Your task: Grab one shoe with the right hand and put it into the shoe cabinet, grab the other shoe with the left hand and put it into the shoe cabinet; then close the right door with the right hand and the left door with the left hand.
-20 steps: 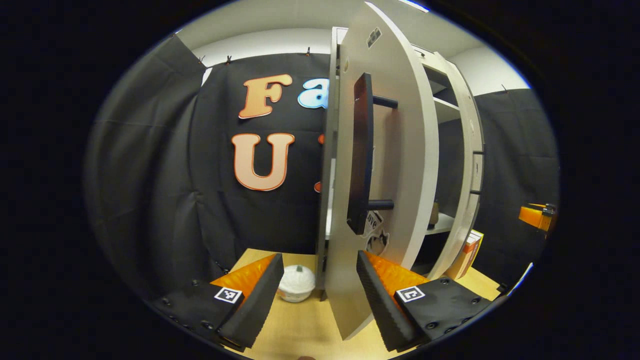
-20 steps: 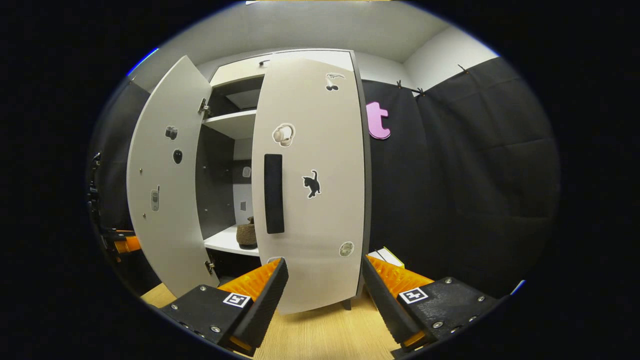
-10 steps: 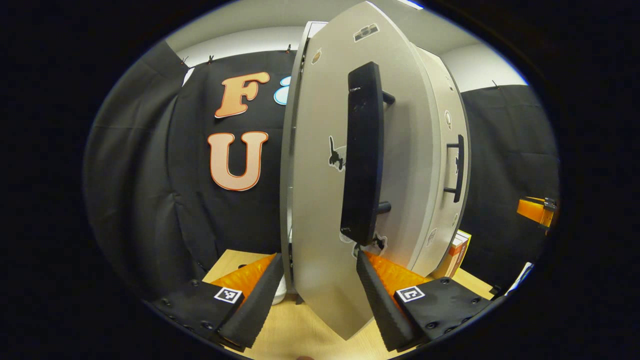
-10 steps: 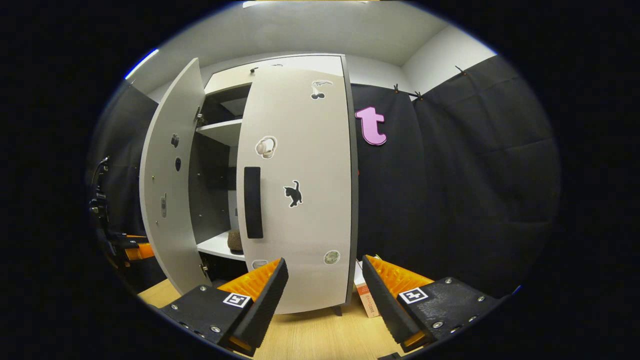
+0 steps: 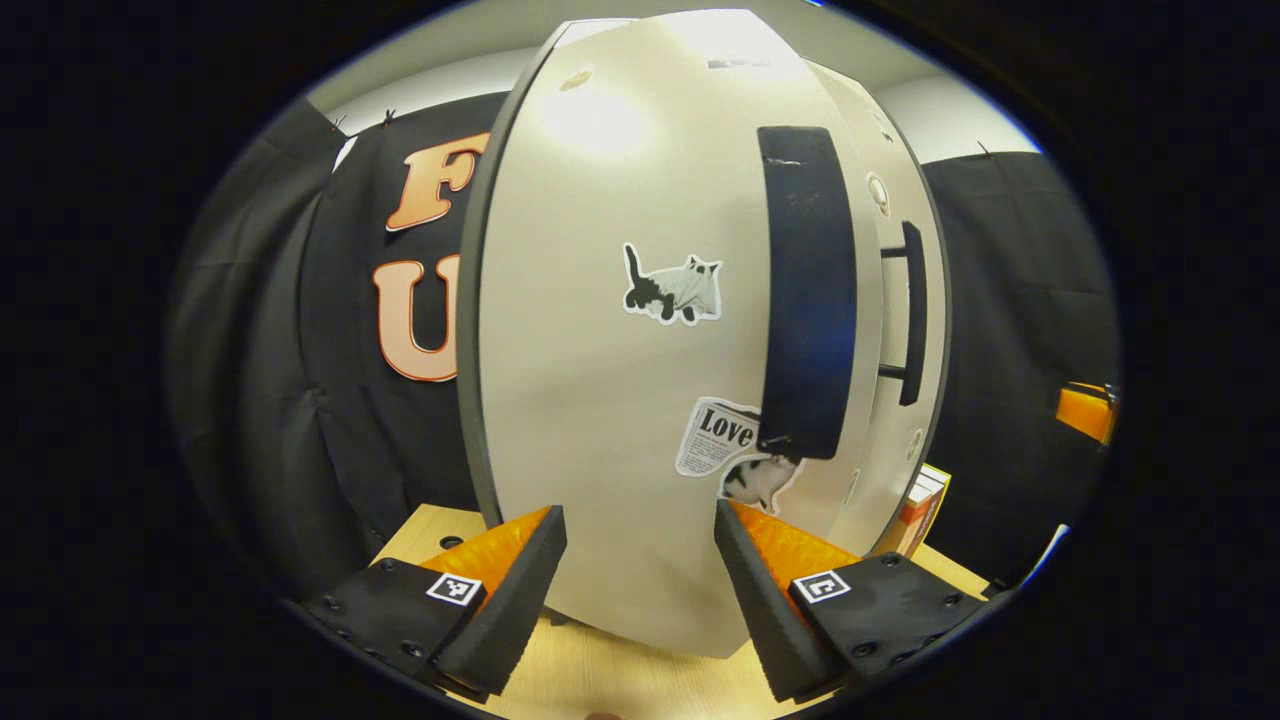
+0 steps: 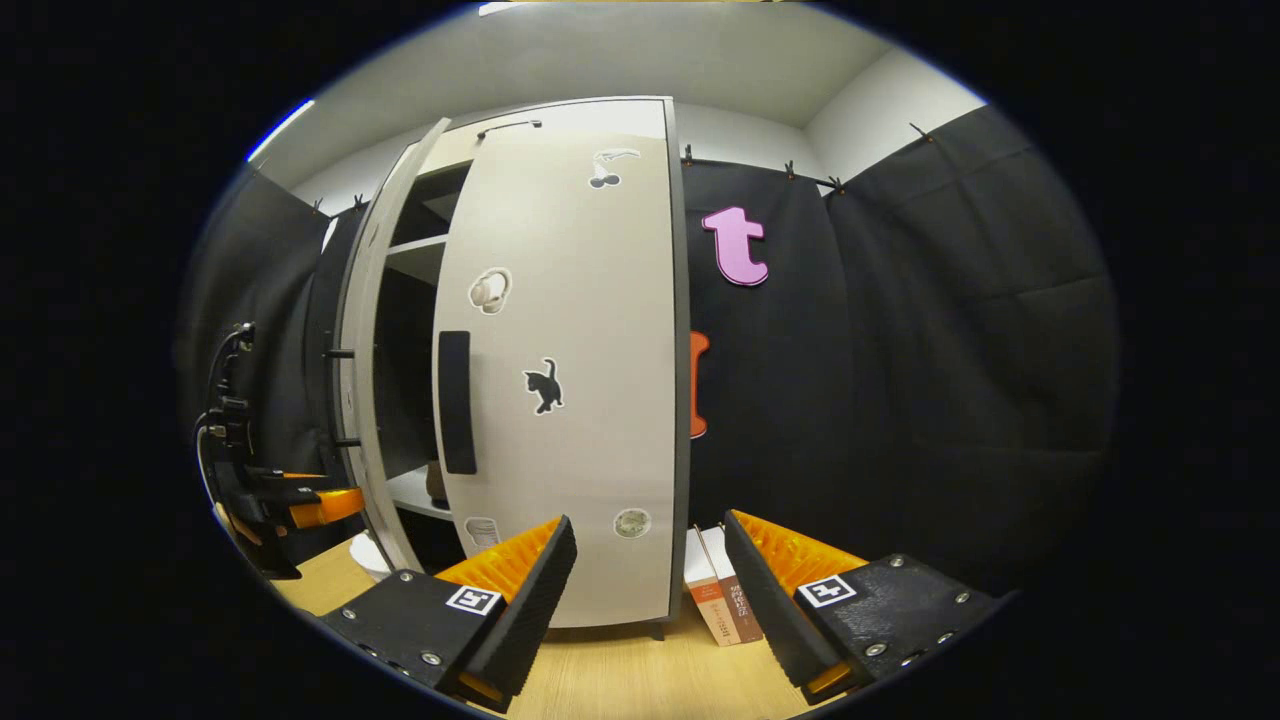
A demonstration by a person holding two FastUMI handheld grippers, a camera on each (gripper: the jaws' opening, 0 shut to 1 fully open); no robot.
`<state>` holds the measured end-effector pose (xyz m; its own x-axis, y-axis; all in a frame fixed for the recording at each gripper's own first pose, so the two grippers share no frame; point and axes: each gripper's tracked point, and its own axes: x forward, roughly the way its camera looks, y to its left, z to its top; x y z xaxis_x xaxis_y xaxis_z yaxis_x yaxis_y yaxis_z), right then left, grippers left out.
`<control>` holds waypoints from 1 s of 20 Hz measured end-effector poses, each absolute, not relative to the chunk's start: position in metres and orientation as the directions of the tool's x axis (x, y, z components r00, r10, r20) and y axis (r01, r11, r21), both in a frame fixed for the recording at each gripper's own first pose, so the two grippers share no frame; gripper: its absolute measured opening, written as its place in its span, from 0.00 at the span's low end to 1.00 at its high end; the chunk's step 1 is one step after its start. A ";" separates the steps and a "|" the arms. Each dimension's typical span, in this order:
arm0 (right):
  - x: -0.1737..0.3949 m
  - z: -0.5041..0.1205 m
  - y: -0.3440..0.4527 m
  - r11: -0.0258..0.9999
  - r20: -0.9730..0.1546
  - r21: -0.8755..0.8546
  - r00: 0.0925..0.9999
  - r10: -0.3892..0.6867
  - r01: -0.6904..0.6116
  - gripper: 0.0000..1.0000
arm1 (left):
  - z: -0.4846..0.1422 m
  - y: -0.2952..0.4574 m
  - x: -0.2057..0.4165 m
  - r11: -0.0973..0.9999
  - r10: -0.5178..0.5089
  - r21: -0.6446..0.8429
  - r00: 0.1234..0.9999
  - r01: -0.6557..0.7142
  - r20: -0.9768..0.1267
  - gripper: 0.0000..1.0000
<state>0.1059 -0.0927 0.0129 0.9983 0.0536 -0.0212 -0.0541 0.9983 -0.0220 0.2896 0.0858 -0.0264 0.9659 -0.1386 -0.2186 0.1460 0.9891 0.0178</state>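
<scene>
Both tongs, left gripper [image 5: 638, 575] and right gripper [image 6: 650, 590], stand released before the shoe cabinet [image 6: 560, 360]; left door [image 5: 620, 330] needs pushing flush.

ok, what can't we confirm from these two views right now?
- Both shoes inside: in the right gripper view the closed right white cabinet door hides the shelves; one dark shape shows in the gap, too small to identify.
- Left white cabinet door latch: left gripper view too close; right gripper view shows it ajar.
- Orange-spined books: partly behind the right claw.

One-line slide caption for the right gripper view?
Open right gripper faces the shut pale right cabinet door; the left door stands ajar.
</scene>
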 end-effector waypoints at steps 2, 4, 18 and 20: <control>0.110 0.010 -0.104 0.999 -0.024 -0.022 0.999 0.044 -0.045 0.92 | -0.031 0.083 0.296 0.991 -0.131 0.009 0.964 0.137 -0.232 0.97; 0.116 0.008 -0.111 0.999 -0.027 -0.019 0.999 0.038 -0.038 0.92 | -0.032 0.086 0.303 0.993 -0.115 0.013 0.968 0.121 -0.223 0.97; 0.166 0.000 -0.115 0.998 -0.069 0.011 0.996 0.060 -0.060 0.92 | -0.032 0.087 0.313 0.998 -0.040 0.044 0.968 0.052 -0.247 0.97; 0.170 0.011 -0.114 0.998 -0.060 0.004 0.996 0.063 -0.063 0.92 | -0.020 0.088 0.313 0.998 -0.034 0.043 0.971 0.045 -0.239 0.97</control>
